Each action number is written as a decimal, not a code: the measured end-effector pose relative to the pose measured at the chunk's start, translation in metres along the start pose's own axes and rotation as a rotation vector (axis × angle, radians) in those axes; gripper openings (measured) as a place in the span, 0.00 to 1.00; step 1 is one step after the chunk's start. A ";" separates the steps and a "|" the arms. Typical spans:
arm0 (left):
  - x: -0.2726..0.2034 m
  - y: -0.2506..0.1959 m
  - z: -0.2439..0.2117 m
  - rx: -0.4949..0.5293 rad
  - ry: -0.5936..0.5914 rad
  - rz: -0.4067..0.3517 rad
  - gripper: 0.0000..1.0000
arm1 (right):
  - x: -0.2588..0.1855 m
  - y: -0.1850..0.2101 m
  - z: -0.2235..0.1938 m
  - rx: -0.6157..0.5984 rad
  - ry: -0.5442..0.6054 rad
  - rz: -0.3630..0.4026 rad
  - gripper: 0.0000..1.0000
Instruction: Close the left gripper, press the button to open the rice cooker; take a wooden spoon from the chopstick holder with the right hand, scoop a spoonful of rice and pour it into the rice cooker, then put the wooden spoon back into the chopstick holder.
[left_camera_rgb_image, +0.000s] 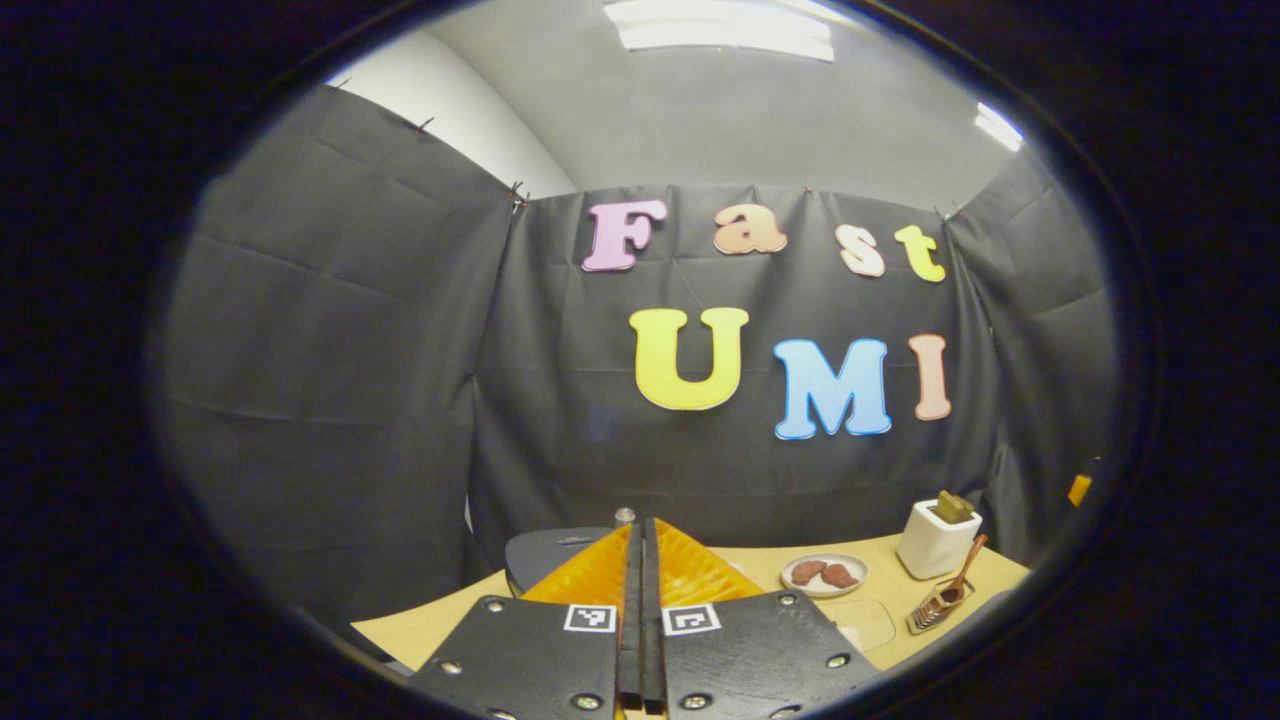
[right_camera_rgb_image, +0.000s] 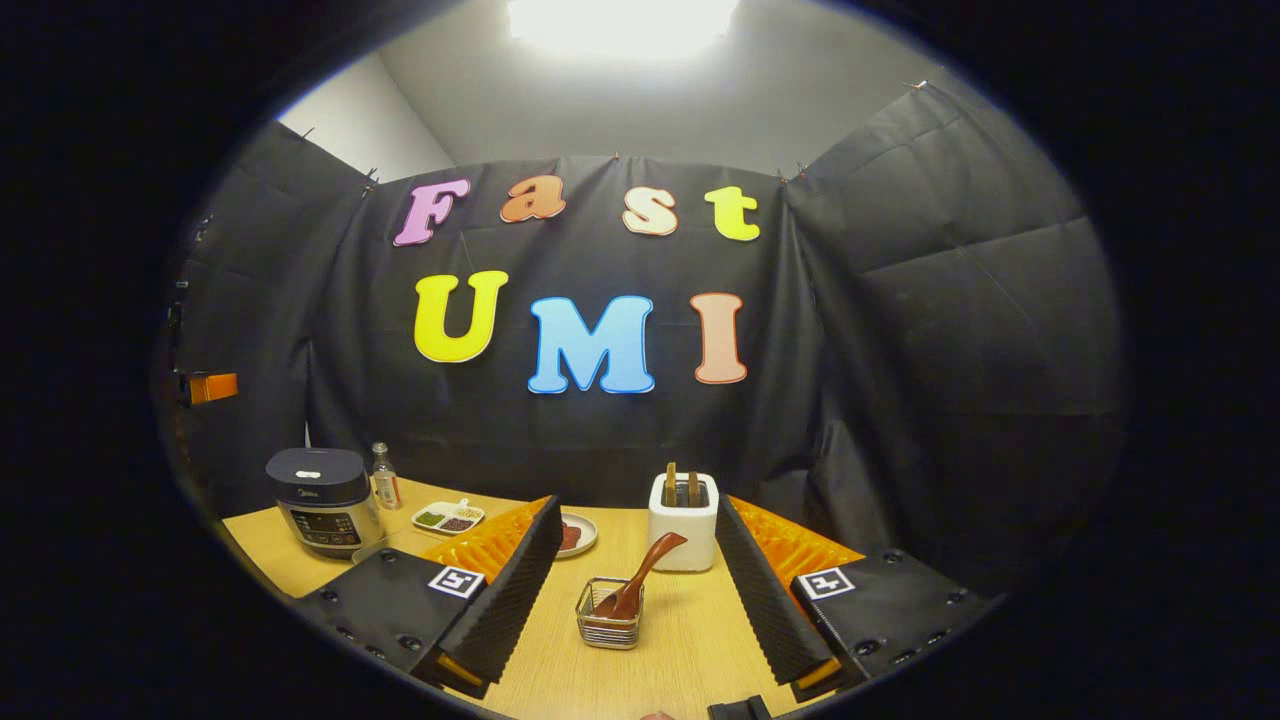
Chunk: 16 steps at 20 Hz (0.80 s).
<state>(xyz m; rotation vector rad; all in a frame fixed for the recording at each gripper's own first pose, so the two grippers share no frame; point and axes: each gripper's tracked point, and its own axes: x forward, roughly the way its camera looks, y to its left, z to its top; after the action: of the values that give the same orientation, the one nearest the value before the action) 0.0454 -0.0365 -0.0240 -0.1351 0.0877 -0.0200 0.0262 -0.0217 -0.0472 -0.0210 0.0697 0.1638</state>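
The wooden tabletop (right_camera_rgb_image: 690, 640) spans the bottom of both views and carries everything below. The rice cooker (right_camera_rgb_image: 318, 500), lid down, stands at the far left of the tabletop in the right gripper view; in the left gripper view its dark top (left_camera_rgb_image: 550, 555) lies just beyond my left gripper (left_camera_rgb_image: 641, 560), whose fingers (left_camera_rgb_image: 590, 575) are clenched flat against each other with nothing between them. My right gripper (right_camera_rgb_image: 635, 600) is released, its fingers (right_camera_rgb_image: 520, 590) spread wide to either side of the chopstick holder (right_camera_rgb_image: 610, 625), apart from it on both sides. Behind the holder stands a white toaster (right_camera_rgb_image: 683, 520) with two slices upright in its slots; the left gripper view places this toaster (left_camera_rgb_image: 937, 540) at the right rear. The chopstick holder, a small wire basket, sits on the tabletop near me, in front of the toaster, and in the left gripper view (left_camera_rgb_image: 938, 605) at the right edge. The wooden spoon (right_camera_rgb_image: 640, 580) rests in it, bowl down, handle leaning up and to the right toward the toaster. A small plate (left_camera_rgb_image: 824, 574) bearing two brown pieces lies left of the toaster. A divided dish (right_camera_rgb_image: 447, 517) of grains lies right of the cooker, with a small bottle (right_camera_rgb_image: 383, 478) between them.
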 end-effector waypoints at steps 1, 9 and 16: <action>0.014 0.005 -0.005 -0.021 0.020 -0.003 0.00 | 0.003 0.000 -0.001 -0.003 -0.003 -0.006 0.97; 0.114 0.021 -0.084 -0.035 0.175 -0.072 0.01 | 0.030 0.012 -0.007 0.002 0.025 -0.117 0.98; 0.150 0.016 -0.167 0.006 0.328 -0.135 0.00 | 0.049 0.024 -0.016 0.036 0.069 -0.187 0.97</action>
<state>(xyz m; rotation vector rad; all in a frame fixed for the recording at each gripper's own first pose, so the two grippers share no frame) 0.1802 -0.0464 -0.2040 -0.1311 0.4064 -0.1770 0.0697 0.0095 -0.0667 0.0027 0.1386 -0.0251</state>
